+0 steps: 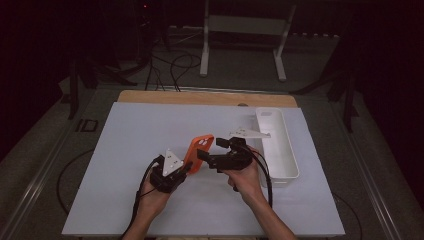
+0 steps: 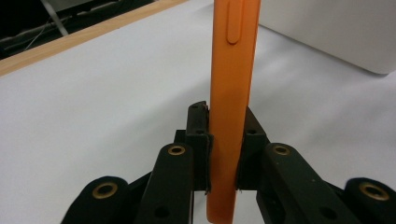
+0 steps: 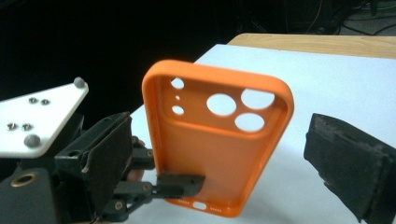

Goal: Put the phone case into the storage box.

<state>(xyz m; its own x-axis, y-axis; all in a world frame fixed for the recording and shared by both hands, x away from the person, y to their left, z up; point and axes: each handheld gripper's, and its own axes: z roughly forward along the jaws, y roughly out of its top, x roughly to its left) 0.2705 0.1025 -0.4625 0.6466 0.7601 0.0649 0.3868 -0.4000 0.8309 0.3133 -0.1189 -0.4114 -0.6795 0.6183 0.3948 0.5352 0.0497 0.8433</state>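
Observation:
An orange phone case [image 1: 201,149] stands upright off the white mat, held by its lower end in my left gripper [image 1: 188,168]. In the left gripper view the case [image 2: 232,84] runs edge-on up between the jaws, and my left gripper [image 2: 223,140] is shut on it. My right gripper [image 1: 211,149] sits just right of the case, open. In the right gripper view the case's hollow inside with its camera holes [image 3: 210,144] faces me. My right gripper [image 3: 229,161] has a pad on each side of the case, well apart from it.
A long white tray [image 1: 289,161] lies at the right of the mat, close behind my right hand; its wall [image 2: 336,32] shows in the left gripper view. The table's wooden far edge [image 1: 200,96] borders the mat.

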